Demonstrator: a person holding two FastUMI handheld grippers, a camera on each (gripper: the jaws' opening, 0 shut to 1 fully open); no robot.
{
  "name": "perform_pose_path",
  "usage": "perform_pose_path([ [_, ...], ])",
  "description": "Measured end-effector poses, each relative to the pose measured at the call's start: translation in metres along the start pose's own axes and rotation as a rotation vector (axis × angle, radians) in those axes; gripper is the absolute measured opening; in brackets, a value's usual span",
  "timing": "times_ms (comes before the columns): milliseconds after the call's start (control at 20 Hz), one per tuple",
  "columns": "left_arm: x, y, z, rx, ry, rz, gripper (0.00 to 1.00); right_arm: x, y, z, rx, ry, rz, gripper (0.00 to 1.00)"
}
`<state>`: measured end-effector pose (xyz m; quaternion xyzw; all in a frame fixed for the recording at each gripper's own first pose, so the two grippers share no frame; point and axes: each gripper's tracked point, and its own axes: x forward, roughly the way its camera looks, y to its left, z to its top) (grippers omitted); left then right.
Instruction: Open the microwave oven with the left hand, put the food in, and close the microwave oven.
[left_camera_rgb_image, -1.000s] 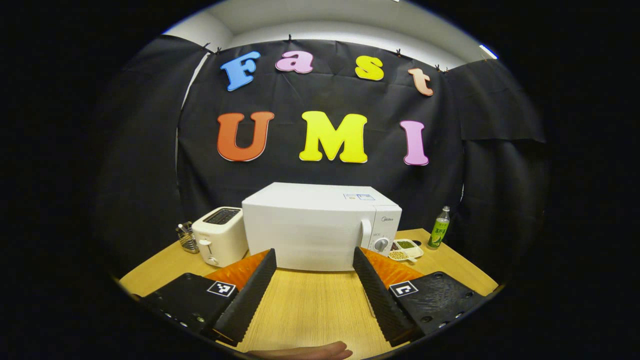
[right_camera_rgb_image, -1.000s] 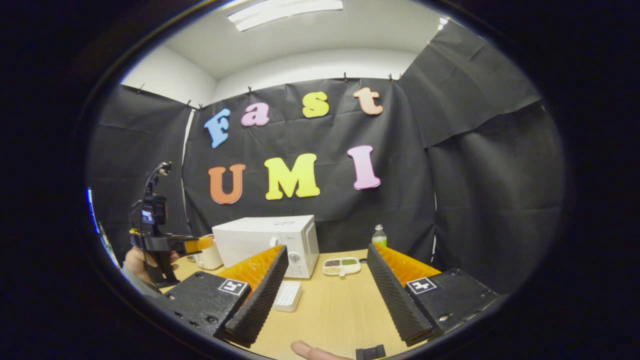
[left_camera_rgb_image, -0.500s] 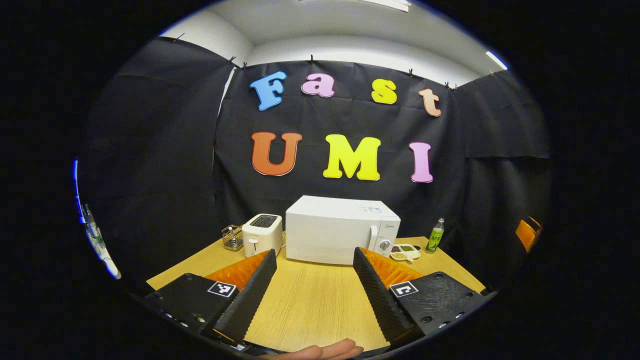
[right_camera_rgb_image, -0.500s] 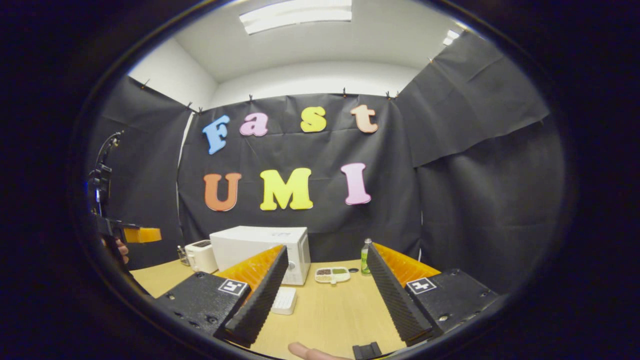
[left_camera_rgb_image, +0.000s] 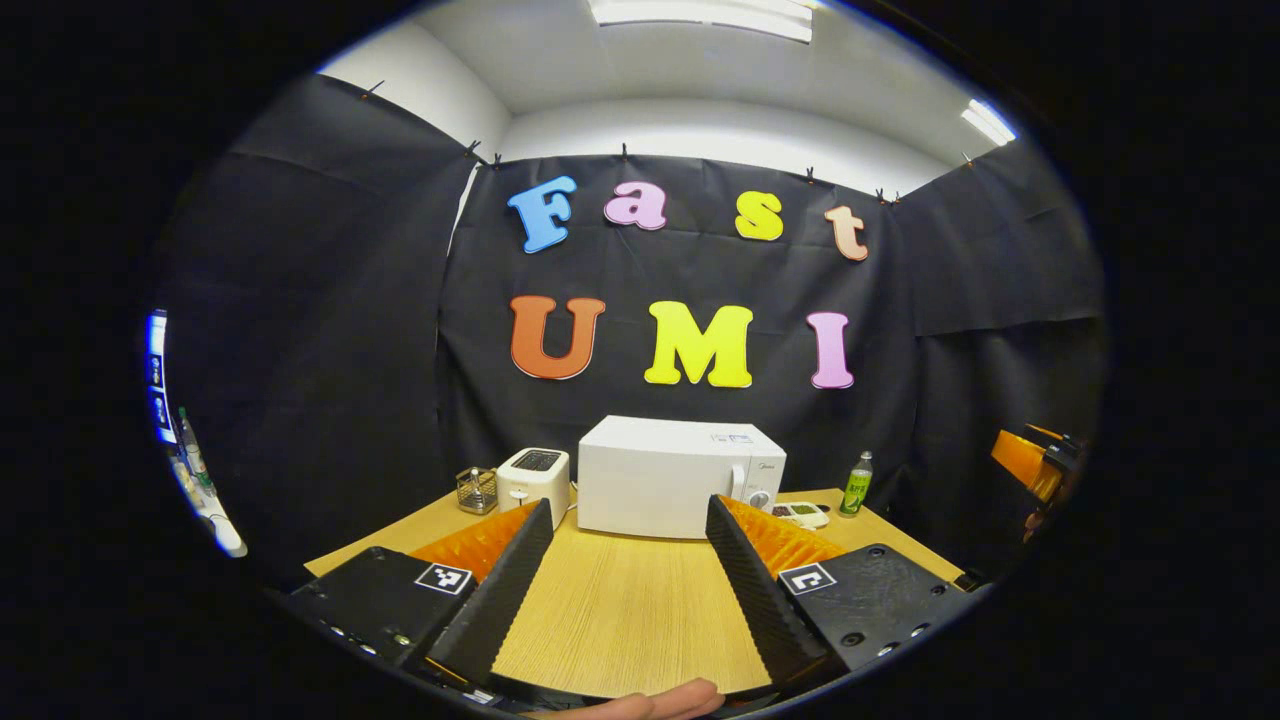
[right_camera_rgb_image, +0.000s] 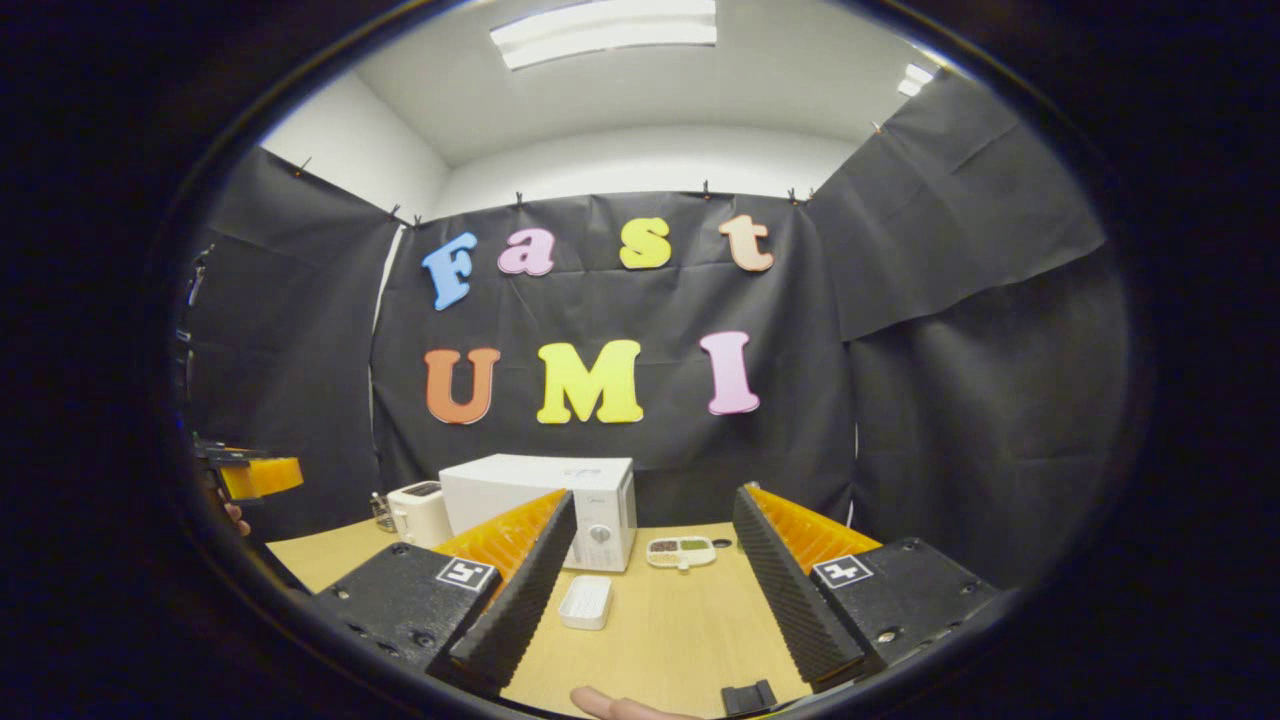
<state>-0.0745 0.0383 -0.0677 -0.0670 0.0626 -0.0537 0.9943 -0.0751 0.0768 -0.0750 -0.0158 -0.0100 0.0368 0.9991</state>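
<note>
Left gripper (left_camera_rgb_image: 625, 590): jaws wide, holding nothing, above the table's (left_camera_rgb_image: 620, 610) near edge.
Right gripper (right_camera_rgb_image: 650, 600): jaws wide, holding nothing, above the near edge.
White tray (right_camera_rgb_image: 586, 602): on the table, in front of the microwave's control side.
Microwave oven (left_camera_rgb_image: 680, 477): door closed, at the far edge.
Food dish (right_camera_rgb_image: 681, 551): divided, just beside the microwave's control side.
Toaster (left_camera_rgb_image: 534, 481): beside the microwave's other side.
Wire basket (left_camera_rgb_image: 478, 490): beside the toaster.
Green bottle (left_camera_rgb_image: 856, 484): far corner, past the dish.
</note>
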Motion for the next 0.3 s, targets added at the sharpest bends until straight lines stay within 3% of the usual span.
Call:
perform_pose_path([
  [200, 0.003, -0.003, -0.002, 0.0, -0.006, -0.012, 0.95, 0.0, -0.013, -0.001, 0.006, -0.005, -0.021, 0.91],
  [250, 0.003, -0.005, -0.001, -0.005, -0.011, -0.018, 0.95, 0.0, -0.014, -0.003, 0.01, -0.002, -0.024, 1.0],
  [300, 0.003, -0.005, 0.0, -0.009, -0.016, -0.019, 0.95, 0.0, -0.016, -0.003, 0.017, -0.002, -0.026, 0.91],
])
